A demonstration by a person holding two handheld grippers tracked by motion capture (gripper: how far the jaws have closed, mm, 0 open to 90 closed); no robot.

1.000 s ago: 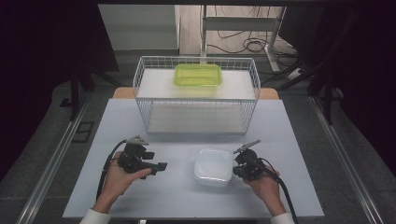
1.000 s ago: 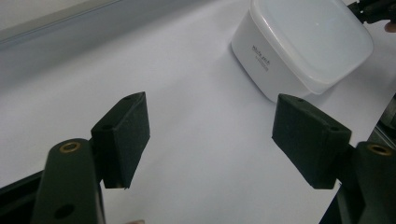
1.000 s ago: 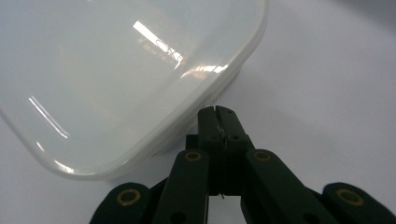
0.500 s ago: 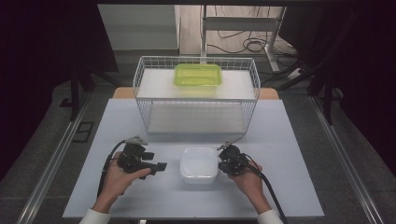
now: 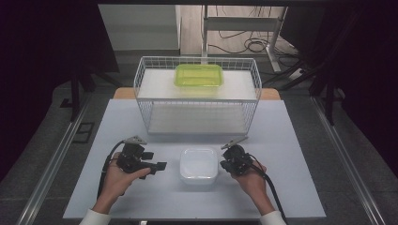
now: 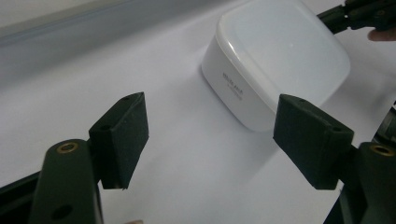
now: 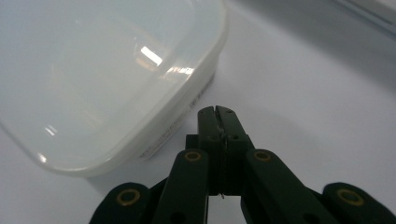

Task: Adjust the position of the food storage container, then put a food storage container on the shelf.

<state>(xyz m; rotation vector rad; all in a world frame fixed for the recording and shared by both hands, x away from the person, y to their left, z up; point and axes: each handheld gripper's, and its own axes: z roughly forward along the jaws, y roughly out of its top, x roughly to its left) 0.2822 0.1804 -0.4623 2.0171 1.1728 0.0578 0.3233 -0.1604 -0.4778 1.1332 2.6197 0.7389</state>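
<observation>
White tub point(image 5: 199, 164) sat on the desk point(image 5: 291, 140); left hand-held gripper point(image 6: 210, 140) spread, right hand-held gripper point(image 7: 218, 114) pressed together beside it. Likely the approach: next, a grasp.

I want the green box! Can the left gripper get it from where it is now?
Probably not yet. The green box sits on top of the wire basket at the table's far side, while the left gripper, jaws open, rests near the white container.
</observation>
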